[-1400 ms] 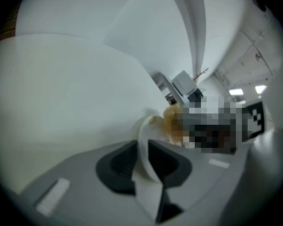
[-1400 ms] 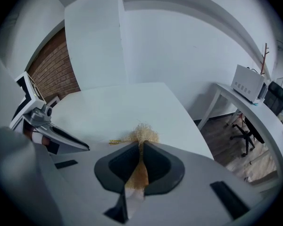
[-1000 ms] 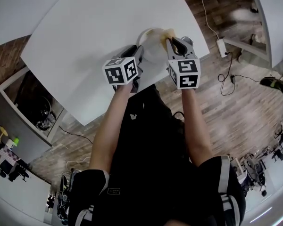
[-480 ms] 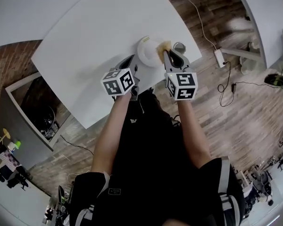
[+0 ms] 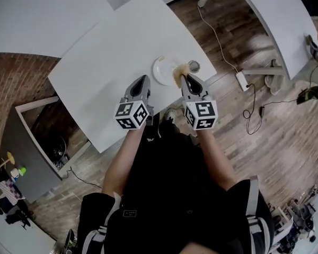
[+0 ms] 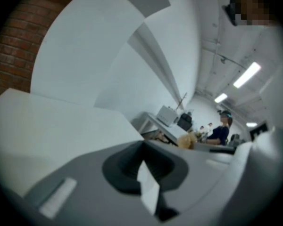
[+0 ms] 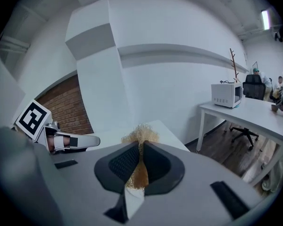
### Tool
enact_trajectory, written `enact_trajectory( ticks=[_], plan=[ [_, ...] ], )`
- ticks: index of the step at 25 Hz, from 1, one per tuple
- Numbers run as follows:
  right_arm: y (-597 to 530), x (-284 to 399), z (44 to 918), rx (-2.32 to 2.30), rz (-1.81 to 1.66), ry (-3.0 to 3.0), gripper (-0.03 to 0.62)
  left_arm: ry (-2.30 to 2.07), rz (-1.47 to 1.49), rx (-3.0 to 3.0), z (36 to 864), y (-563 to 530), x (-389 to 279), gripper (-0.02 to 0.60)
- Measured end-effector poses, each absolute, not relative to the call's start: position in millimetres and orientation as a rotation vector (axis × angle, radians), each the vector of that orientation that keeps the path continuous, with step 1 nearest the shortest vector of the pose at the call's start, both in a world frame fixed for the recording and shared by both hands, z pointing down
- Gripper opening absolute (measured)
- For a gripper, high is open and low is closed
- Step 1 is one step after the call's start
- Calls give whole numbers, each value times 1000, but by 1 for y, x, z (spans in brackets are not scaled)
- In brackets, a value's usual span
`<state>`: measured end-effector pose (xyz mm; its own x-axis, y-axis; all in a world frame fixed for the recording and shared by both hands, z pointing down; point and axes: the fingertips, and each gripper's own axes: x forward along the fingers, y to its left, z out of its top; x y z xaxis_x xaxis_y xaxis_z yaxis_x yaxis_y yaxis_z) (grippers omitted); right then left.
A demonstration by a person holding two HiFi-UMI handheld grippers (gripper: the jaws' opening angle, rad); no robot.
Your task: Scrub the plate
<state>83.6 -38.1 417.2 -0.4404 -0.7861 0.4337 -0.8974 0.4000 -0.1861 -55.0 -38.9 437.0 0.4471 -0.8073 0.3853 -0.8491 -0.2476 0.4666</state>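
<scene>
Two grippers in your hands, centre of head view. Your left gripper (image 5: pixel 142 80): jaws pressed together, nothing between them, tip over bare white table (image 5: pixel 95 73), lower left of plate (image 5: pixel 160 70). Your right gripper (image 5: pixel 184 78): jaws clamped on tan fibrous scrubber (image 7: pixel 139 135), tuft at plate's right rim, contact unclear. Plate near table's right edge; small round tin (image 5: pixel 193 65) just right of it.
</scene>
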Motion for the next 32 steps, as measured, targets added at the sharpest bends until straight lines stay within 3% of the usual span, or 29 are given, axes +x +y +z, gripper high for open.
enact_trajectory(
  ticks=[10, 32],
  plan=[
    [21, 83, 349, 1472, 441, -2541, 28, -1446, 15, 2358, 357, 15, -36, 2],
    [54, 82, 338, 1468, 410, -2563, 26, -1429, 9, 2514, 326, 30, -20, 2]
  ],
)
